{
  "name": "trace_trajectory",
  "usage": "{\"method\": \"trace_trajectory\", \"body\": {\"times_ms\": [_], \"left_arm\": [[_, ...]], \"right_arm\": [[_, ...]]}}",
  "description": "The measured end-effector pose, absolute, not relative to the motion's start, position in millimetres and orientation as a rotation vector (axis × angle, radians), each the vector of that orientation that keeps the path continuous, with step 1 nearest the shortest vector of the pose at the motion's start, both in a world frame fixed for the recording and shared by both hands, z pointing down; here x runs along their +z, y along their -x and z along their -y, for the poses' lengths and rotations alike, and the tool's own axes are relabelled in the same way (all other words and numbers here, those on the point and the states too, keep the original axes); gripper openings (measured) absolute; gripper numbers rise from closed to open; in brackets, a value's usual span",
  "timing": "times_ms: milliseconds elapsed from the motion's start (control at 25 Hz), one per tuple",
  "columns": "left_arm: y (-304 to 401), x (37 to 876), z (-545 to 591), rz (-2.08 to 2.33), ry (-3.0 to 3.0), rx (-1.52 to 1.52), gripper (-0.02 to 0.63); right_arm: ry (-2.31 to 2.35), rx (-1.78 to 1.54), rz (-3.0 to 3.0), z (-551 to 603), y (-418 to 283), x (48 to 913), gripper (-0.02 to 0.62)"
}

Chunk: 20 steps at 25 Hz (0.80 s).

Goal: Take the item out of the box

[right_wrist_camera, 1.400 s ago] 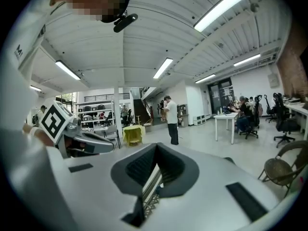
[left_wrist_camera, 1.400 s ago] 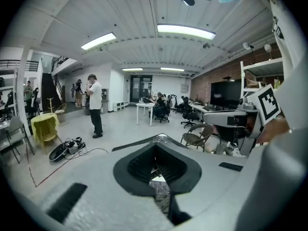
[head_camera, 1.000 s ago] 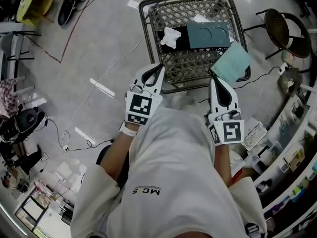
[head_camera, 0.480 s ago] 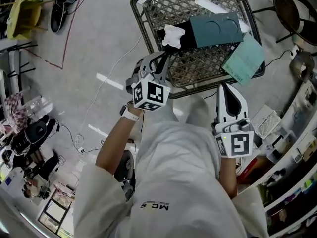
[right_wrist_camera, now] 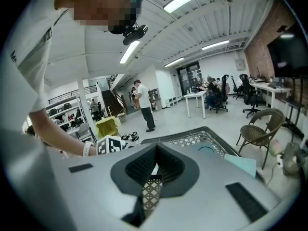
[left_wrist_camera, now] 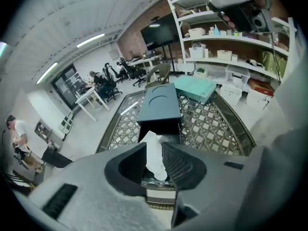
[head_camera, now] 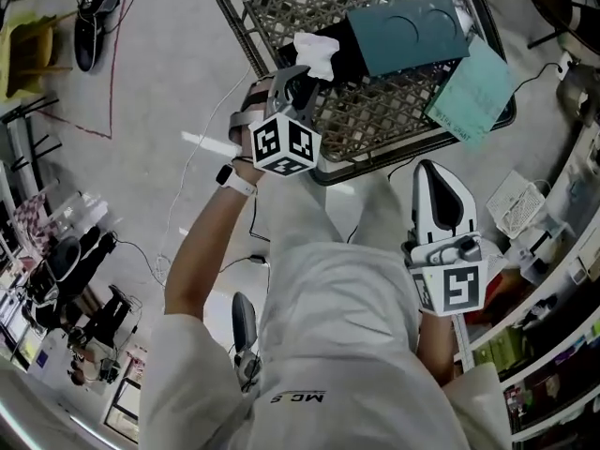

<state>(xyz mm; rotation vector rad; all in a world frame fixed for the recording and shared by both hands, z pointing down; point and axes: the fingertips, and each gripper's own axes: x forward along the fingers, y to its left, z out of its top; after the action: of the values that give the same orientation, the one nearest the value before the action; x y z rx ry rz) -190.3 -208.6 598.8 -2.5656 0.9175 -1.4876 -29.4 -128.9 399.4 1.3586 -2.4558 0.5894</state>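
Note:
A dark teal box (head_camera: pixel 401 36) lies on its side on the lattice table (head_camera: pixel 375 120). White crumpled paper (head_camera: pixel 314 52) sticks out of the box's open left end. My left gripper (head_camera: pixel 298 75) is right at that paper. In the left gripper view its jaws (left_wrist_camera: pixel 154 146) are opening, and the white paper (left_wrist_camera: pixel 155 154) shows in the gap between them with the pads not pressing on it. The dark box (left_wrist_camera: pixel 161 107) lies just beyond. My right gripper (head_camera: pixel 434 169) hangs back near the table's front edge, shut and empty (right_wrist_camera: pixel 156 149).
A light teal flat lid (head_camera: pixel 473 90) lies on the table's right corner. Shelves (head_camera: pixel 553 251) with boxes stand to the right, and cables (head_camera: pixel 202 148) run over the floor at left. A wicker chair (right_wrist_camera: pixel 257 134) stands beyond the table, and people stand far off.
My left gripper has reached forward from the table's front edge to the white paper at the box's open end, and its jaws have parted. The right gripper stays back by the body.

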Motion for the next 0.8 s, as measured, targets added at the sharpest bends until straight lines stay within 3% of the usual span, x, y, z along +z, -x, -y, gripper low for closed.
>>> {"method": "trace_trajectory", "body": {"times_ms": [800], "left_arm": [[199,698,233,-0.589,2.447,-1.792,0.143]], "right_arm": [[-1.4,0.685,2.378,105,6,428,0.015]]}}
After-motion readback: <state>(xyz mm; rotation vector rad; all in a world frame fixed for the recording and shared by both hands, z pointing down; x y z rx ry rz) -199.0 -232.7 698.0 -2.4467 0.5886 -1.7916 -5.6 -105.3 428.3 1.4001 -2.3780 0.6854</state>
